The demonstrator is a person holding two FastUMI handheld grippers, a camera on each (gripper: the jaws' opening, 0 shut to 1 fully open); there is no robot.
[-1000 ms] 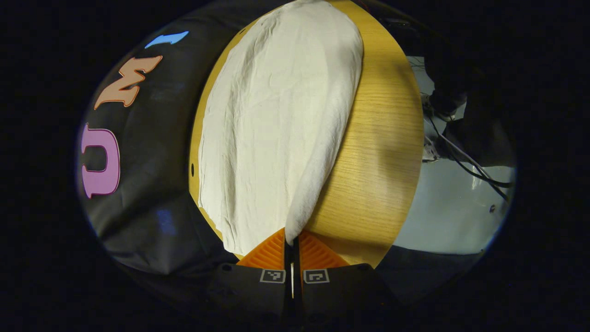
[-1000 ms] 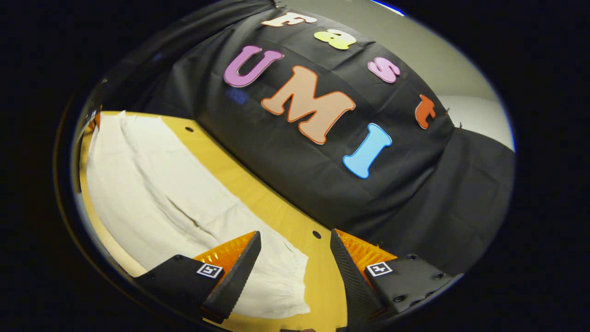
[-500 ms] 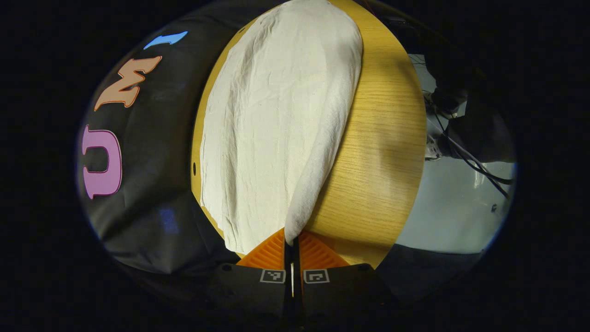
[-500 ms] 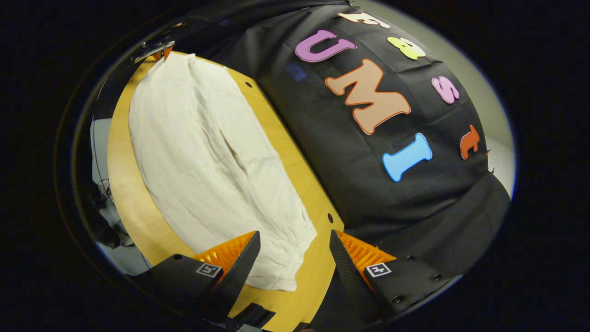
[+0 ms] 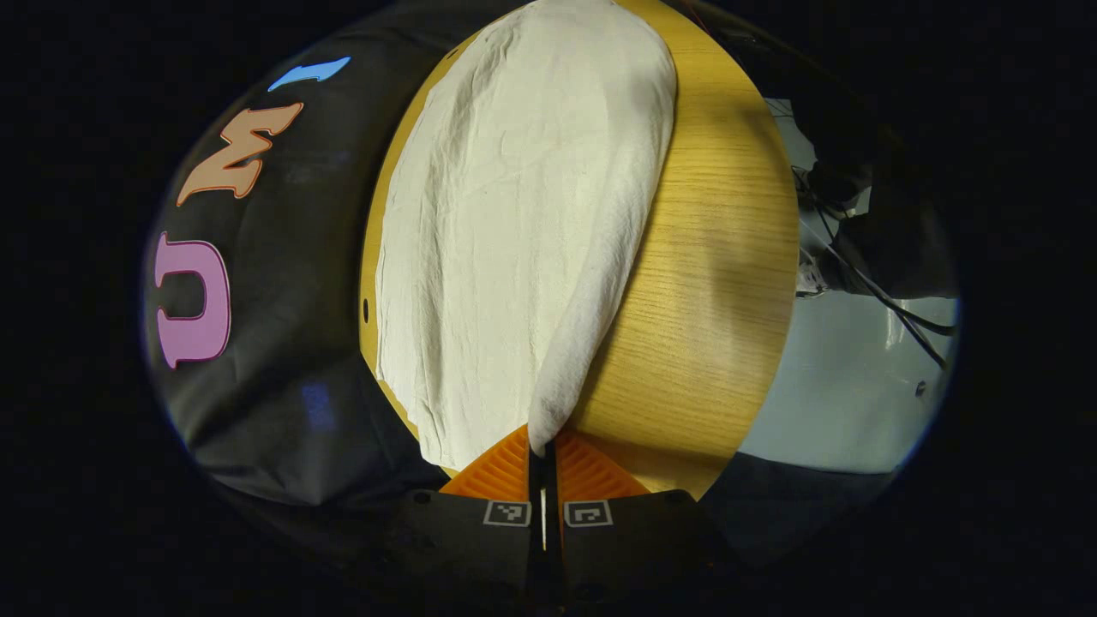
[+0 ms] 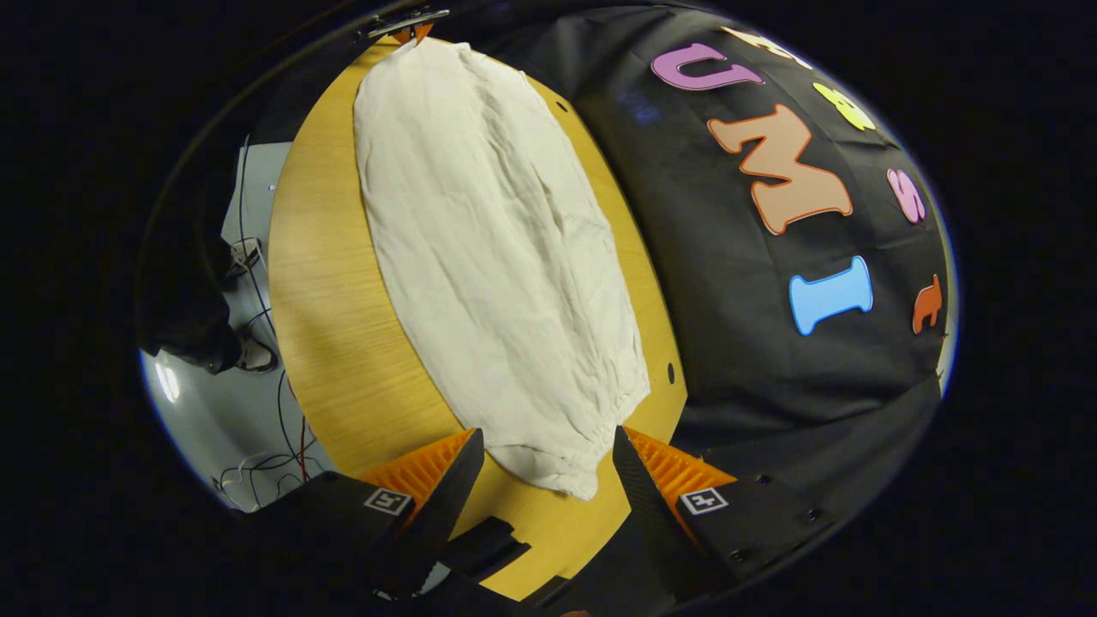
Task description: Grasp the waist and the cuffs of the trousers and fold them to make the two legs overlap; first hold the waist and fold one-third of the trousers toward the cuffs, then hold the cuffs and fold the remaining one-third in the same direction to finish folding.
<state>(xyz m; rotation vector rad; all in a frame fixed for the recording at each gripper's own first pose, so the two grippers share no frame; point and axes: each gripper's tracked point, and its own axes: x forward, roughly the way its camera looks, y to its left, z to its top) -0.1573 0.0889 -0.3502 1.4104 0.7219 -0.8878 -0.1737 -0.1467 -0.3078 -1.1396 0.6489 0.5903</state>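
The white trousers (image 5: 514, 231) lie stretched out lengthwise on the wooden table (image 5: 711, 283), nearer the black-cloth side than the open side. The left gripper (image 5: 543, 447) is closed tight – its two fingers are pressed together on a corner of the fabric at one end, and from that pinch a rolled edge of cloth runs away up the table. Can't tell from here whether that end is the waist or the cuffs.

In the right gripper view the trousers (image 6: 497, 257) run away from the camera, with the gathered near end sitting between the two fingers of the right gripper (image 6: 548, 467). That gripper is wide open, fingers well apart, one on either side of the fabric end – holding nothing. At the far end of the cloth in that view the other gripper (image 6: 411, 26) shows small, at the tip of the fabric.

Table (image 6: 343, 300) has a couple of small holes near its cloth-side edge. Beyond the open side there's pale floor (image 5: 840, 386) with loose cables (image 5: 874, 291) – no containers about.
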